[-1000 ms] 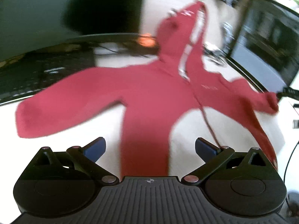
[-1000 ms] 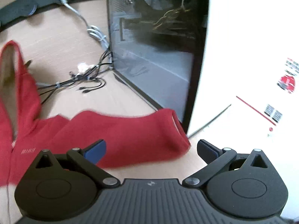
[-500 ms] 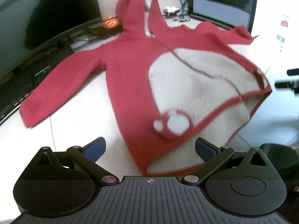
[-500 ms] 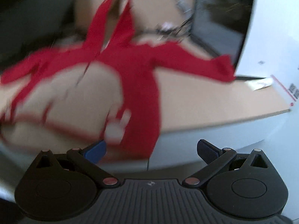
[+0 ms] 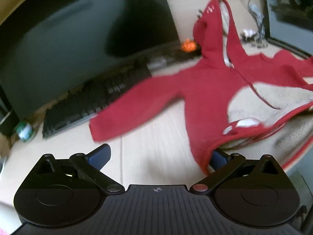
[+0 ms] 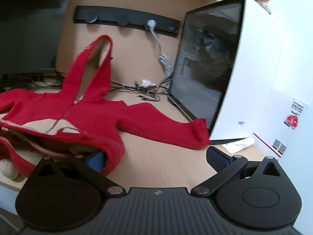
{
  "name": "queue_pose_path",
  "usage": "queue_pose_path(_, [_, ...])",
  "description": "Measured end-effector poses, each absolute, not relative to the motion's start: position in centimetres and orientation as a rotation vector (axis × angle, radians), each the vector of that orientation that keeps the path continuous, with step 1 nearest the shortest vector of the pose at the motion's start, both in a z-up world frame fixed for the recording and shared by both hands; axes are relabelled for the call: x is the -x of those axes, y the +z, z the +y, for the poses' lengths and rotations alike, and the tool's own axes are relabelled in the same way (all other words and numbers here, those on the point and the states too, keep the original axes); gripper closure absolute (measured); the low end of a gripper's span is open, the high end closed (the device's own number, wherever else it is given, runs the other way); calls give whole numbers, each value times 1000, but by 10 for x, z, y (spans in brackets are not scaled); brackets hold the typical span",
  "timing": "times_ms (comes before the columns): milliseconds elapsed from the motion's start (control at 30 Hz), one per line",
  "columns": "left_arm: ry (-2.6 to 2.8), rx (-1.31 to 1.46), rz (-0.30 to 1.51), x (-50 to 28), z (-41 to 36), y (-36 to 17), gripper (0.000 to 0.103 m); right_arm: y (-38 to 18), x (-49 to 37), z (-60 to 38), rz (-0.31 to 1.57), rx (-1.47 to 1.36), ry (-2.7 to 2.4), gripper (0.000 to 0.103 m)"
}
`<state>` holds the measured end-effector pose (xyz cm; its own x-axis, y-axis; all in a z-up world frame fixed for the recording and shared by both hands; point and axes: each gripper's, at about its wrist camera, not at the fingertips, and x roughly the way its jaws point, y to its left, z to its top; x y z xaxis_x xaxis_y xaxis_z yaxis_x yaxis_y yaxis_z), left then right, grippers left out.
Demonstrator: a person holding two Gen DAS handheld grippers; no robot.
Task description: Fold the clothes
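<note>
A red hooded jacket (image 5: 207, 86) with cream fleece lining lies spread on the wooden desk (image 5: 156, 143), hood away from me, sleeves out to both sides. Its front hangs open and shows the lining. My left gripper (image 5: 159, 154) is open; the jacket's bottom left hem corner lies over its right finger. In the right wrist view the jacket (image 6: 93, 115) fills the left side. My right gripper (image 6: 156, 157) is open; the jacket's bottom right hem corner drapes over its left finger. The right sleeve cuff (image 6: 197, 133) lies against the computer case.
A black keyboard (image 5: 93, 101) and a dark monitor (image 5: 68, 39) stand at the left, under the left sleeve. A white computer case with a glass side (image 6: 211, 66) stands at the right. Cables (image 6: 148, 92) and a black power strip (image 6: 127, 19) lie behind the hood.
Both grippers have come down to the jacket's bottom hem, one at each corner, and the hem now lies over one finger of each. The jacket itself lies much as before.
</note>
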<state>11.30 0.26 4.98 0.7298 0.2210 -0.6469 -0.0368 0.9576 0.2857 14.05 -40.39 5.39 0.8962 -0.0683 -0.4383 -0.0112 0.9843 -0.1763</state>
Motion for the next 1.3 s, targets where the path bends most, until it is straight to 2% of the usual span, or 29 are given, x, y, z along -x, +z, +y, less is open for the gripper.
queue_pose_path(233, [89, -479, 808, -111, -43, 19, 0, 39, -154, -409, 481, 176, -5, 0])
queue_pose_path(500, [187, -285, 818, -146, -19, 36, 0, 50, -152, -406, 468, 360, 23, 0])
queue_pose_path(600, [219, -334, 824, -158, -17, 31, 0, 55, -150, -405, 462, 439, 35, 0])
queue_pose_path(700, [248, -326, 780, -155, -3, 60, 0, 61, -148, -403, 456, 518, 48, 0])
queue_pose_path(767, [221, -266, 732, -147, 6, 88, 0, 109, -148, -412, 355, 462, 34, 0])
queue_pose_path(833, [201, -244, 695, -134, 7, 102, 0, 119, -144, -412, 322, 459, 22, 0])
queue_pose_path(900, [193, -243, 705, -119, 4, 93, 0, 127, -139, -411, 293, 459, 11, 0])
queue_pose_path(1033, [141, -198, 860, -97, 3, 37, 0, 57, -145, -415, 569, 402, 46, 0])
queue_pose_path(1100, [76, -170, 919, -91, 3, 23, 0, 61, -146, -417, 583, 306, 76, 0])
queue_pose_path(1300, [-276, 88, 878, -105, 21, 62, 0, 80, -148, -426, 598, 9, 163, 0])
